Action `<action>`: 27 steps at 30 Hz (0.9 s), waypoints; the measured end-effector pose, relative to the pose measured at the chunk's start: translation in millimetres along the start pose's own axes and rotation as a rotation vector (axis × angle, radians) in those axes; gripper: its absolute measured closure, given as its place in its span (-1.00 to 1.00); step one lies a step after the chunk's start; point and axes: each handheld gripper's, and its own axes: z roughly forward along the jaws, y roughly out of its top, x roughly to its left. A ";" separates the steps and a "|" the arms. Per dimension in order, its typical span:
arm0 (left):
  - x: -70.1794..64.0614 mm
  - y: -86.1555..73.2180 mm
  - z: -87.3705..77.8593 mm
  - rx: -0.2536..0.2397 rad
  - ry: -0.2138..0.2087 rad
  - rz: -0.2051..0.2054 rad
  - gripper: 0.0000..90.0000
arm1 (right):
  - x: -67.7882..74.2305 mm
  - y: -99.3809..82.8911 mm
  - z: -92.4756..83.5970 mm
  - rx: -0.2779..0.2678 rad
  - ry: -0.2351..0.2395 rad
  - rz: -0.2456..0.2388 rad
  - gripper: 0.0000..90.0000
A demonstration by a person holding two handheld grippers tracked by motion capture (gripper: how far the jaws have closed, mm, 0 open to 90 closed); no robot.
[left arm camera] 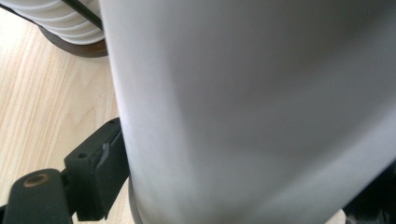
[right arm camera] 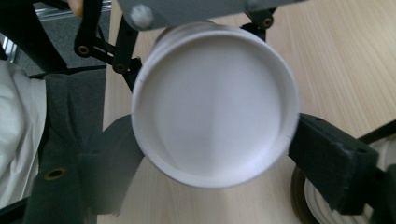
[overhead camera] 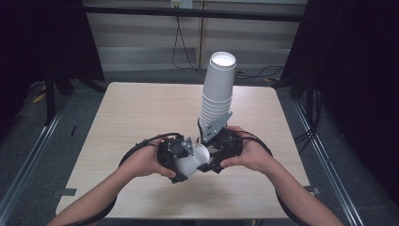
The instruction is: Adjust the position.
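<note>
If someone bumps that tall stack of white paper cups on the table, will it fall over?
Probably yes. The tall stack of white paper cups rises high from a narrow base and already leans, so a bump would likely tip it. Paper cups look light and thin, so the single white paper cup between the left gripper and right gripper may dent if squeezed.

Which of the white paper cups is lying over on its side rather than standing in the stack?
The single cup between the two grippers, at the near side of the table. It lies tipped, while the others stand nested upside down in the tall stack behind it.
</note>
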 end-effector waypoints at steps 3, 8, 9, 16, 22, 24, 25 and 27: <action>-0.5 1.7 1.1 -0.008 -0.004 -0.004 -0.73 | 0.7 2.5 2.2 -0.003 0.008 0.003 -0.58; 0.1 4.9 1.1 -0.009 -0.008 0.007 -0.73 | 1.1 5.3 7.1 0.003 0.026 -0.004 -0.58; 0.0 5.1 1.3 -0.012 -0.006 0.011 -0.73 | 1.3 5.7 8.6 0.004 0.031 -0.006 -0.58; 0.2 6.2 1.4 -0.016 -0.007 0.017 -0.73 | 2.0 7.1 10.5 0.004 0.031 -0.004 -0.58; -0.7 6.4 1.8 -0.017 -0.014 0.010 -0.73 | 1.6 7.6 10.6 -0.004 0.033 -0.005 -0.58; -1.0 6.8 2.3 -0.022 -0.017 0.011 -0.73 | 1.7 7.6 11.2 -0.005 0.033 -0.007 -0.56; -0.9 7.3 2.3 -0.024 -0.024 0.013 -0.73 | 1.8 7.6 11.7 -0.007 0.036 -0.004 -0.56; -1.1 8.0 2.5 -0.025 -0.026 0.014 -0.73 | 1.6 7.7 12.9 -0.006 0.038 -0.009 -0.55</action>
